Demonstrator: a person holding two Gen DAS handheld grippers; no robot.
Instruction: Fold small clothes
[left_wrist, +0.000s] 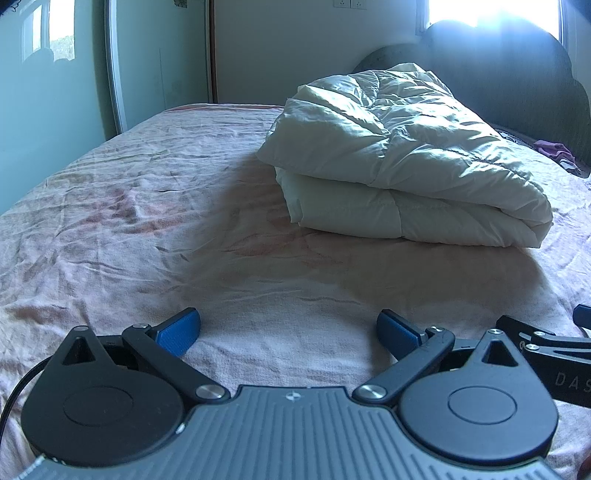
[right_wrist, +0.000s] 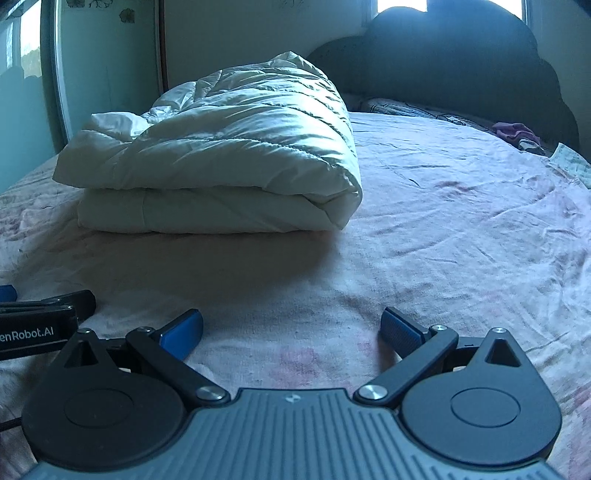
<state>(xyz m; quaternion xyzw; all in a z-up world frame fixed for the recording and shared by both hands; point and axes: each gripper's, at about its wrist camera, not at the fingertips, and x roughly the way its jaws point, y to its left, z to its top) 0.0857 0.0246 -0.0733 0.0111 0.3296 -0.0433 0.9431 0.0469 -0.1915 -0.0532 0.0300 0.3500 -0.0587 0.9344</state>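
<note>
My left gripper is open and empty, low over the pink bed sheet. My right gripper is also open and empty, just to the right of the left one; its side shows at the right edge of the left wrist view, and the left gripper's side shows in the right wrist view. A small purple garment lies crumpled at the far right by the headboard, also in the right wrist view. No garment lies between the fingers of either gripper.
A folded white duvet sits on the bed ahead, also in the right wrist view. A dark headboard stands behind it. A wardrobe with a mirror door stands at the left. A patterned cloth lies at the far right edge.
</note>
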